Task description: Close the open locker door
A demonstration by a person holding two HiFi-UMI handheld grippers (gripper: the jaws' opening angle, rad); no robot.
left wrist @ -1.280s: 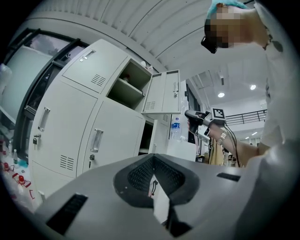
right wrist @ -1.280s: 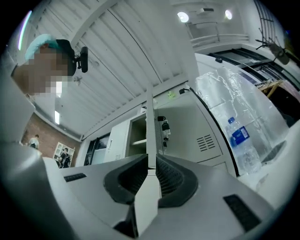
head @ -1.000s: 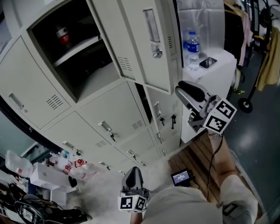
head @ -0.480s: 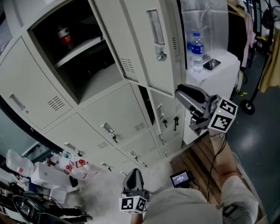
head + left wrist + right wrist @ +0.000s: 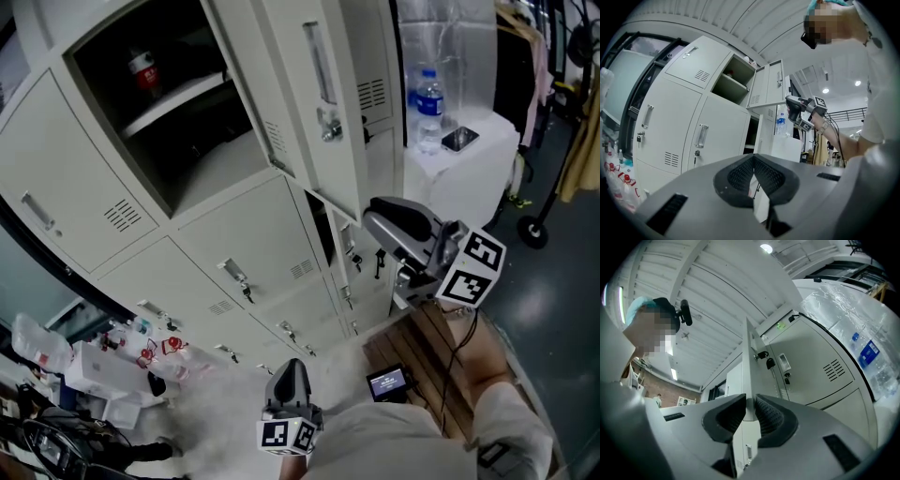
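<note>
The upper locker (image 5: 178,122) stands open, with a red-labelled bottle (image 5: 143,71) on its shelf. Its door (image 5: 323,103) swings out to the right, handle facing me. My right gripper (image 5: 375,220) is at the door's lower free corner. In the right gripper view the door's thin edge (image 5: 748,362) runs down between the jaws of the right gripper (image 5: 750,411), which are closed onto it. Low by my body hangs the left gripper (image 5: 289,370), well away from the lockers. Its jaws meet with nothing in them, seen on the left gripper (image 5: 753,161), and the open door (image 5: 774,89) shows far off.
A water bottle (image 5: 428,108) and a phone (image 5: 463,139) rest on a white cabinet (image 5: 478,164) right of the lockers. Keys (image 5: 378,262) hang from lower locker doors. A wooden pallet (image 5: 436,342) and a small screen device (image 5: 387,382) lie on the floor; clutter (image 5: 103,366) sits at lower left.
The right gripper has shifted slightly left and down along the door's lower corner. The door now shows more edge-on than a second ago. The left gripper has stayed put.
</note>
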